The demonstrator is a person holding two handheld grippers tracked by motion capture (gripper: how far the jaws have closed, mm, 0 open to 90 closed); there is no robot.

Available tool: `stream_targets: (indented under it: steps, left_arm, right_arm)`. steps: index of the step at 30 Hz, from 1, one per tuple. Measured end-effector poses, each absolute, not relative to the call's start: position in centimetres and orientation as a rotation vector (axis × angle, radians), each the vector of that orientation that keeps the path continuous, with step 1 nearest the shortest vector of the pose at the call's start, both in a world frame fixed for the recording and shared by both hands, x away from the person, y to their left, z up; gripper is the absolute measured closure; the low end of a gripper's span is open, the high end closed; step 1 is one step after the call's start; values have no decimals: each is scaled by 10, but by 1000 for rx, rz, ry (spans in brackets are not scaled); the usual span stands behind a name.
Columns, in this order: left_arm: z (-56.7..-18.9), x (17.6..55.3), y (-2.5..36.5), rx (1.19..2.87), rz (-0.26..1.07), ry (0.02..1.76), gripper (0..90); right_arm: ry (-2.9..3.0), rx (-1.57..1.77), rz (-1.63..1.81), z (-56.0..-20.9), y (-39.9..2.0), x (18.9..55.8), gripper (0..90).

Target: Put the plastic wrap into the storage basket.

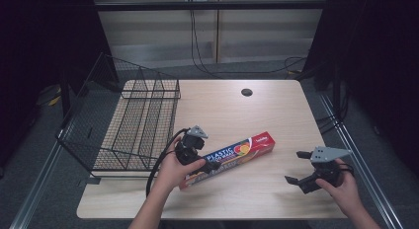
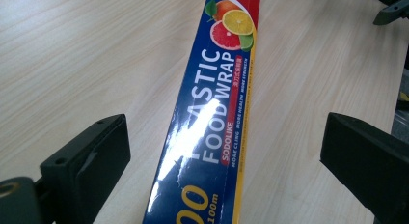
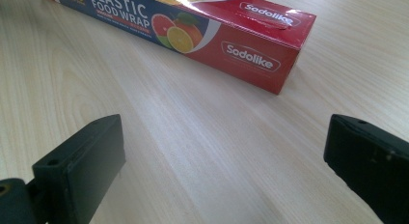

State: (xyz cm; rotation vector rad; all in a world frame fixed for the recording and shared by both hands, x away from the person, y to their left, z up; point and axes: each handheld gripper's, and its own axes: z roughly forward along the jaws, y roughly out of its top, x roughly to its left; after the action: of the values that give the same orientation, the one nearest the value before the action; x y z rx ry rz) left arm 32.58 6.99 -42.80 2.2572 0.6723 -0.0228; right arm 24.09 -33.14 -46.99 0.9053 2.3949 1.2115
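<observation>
Wire basket (image 1: 133, 125) left of wrap box (image 1: 232, 155); both grippers' jaws wide, holding nothing

light wood table (image 1: 276, 110), grey floor (image 1: 29, 155), dark curtains (image 1: 44, 36)

Glossy cardboard wrap box (image 2: 212, 118), matt pale wood-grain table (image 1: 276, 110), black wire basket (image 1: 133, 125)

Left gripper (image 1: 197, 157) fingers (image 2: 87, 159) spread wide; right gripper (image 1: 299, 166) fingers (image 3: 79, 168) apart, held low.
</observation>
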Motion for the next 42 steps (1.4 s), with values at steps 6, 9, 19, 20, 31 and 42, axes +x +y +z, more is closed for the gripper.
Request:
stream_targets:
  steps: [6,9,19,20,31,42]
  left_arm:
    - [-428,325,61,2271,-10,646,35]
    - [-428,326,58,2276,-13,642,35]
    - [-430,329,43,2315,-12,623,37]
    - [-430,329,43,2315,-12,623,36]
    - [-436,338,31,2374,6,628,79]
    - [-442,347,20,2483,-10,588,118]
  right_arm:
    - [2395,906,1206,-470,-332,241,5]
    - [2396,907,1206,-470,-332,241,5]
    - [2397,898,1203,-470,-330,241,5]
    - [2397,898,1205,-470,-330,241,5]
    - [2395,895,1208,-470,-330,242,5]
    - [2391,898,1209,-470,-330,241,5]
